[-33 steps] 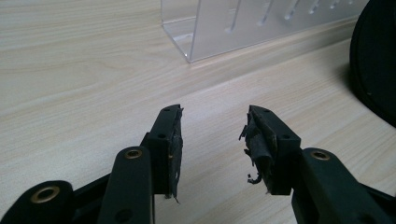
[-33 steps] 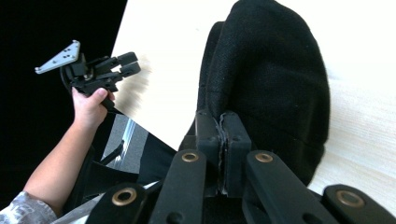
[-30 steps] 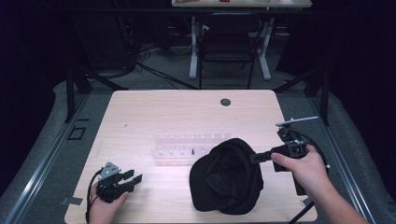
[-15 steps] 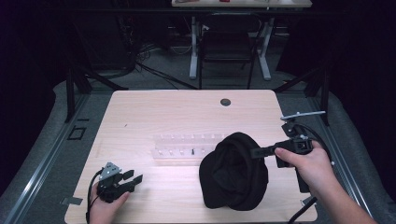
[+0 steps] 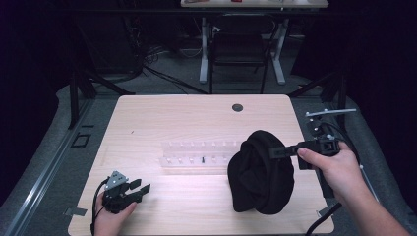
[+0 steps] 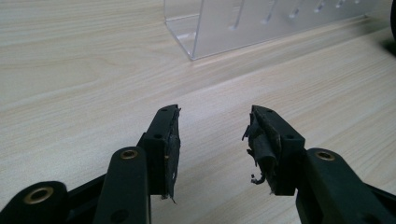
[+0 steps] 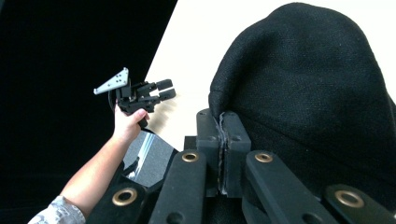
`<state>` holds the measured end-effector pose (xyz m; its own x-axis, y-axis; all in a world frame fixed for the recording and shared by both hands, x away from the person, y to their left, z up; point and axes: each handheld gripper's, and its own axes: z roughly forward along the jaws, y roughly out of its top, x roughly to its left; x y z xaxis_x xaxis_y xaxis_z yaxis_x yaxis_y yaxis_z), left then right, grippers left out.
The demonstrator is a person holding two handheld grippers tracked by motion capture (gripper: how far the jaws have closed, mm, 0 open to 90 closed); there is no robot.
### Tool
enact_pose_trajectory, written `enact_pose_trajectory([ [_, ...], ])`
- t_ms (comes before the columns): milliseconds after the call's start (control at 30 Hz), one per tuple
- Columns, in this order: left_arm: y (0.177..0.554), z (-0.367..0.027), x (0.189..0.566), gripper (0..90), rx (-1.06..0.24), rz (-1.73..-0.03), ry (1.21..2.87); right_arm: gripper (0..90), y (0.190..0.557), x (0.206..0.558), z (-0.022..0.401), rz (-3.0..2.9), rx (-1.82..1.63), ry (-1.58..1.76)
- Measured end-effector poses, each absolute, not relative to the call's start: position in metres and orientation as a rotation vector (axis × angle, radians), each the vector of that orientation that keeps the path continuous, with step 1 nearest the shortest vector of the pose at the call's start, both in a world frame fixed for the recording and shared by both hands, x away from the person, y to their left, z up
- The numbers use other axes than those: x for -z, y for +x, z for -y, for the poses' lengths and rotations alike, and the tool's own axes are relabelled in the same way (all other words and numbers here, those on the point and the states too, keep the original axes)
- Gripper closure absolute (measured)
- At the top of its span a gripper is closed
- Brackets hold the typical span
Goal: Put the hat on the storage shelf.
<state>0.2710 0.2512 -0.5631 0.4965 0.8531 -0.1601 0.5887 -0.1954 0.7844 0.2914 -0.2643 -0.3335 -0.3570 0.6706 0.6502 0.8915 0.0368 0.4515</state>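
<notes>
The right gripper [image 5: 276, 152] had its fingers [image 7: 208, 135] clenched on the edge of a black hat [image 5: 260, 172], which hung from them with its lower part on the desk [image 5: 187, 118], beside a clear rack [image 5: 196, 153]. The left gripper [image 5: 140, 189] rested near the desk's front corner, fingers [image 6: 166, 140] released and empty.

Lab-like recording space, pale wooden table [image 5: 162, 113], dark curtained surroundings, cables on grey floor [image 5: 162, 81], desk frame behind [image 5: 241, 49]
</notes>
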Motion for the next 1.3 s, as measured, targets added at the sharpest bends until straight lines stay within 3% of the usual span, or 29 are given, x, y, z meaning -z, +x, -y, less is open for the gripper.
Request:
enact_pose_trajectory([
  [1300, 0.272, -0.250, 0.564, 53.4, -0.389, -1.188, 1.899, 88.4, 0.303, 0.288, 0.253, 2.071, 1.353, -1.566],
])
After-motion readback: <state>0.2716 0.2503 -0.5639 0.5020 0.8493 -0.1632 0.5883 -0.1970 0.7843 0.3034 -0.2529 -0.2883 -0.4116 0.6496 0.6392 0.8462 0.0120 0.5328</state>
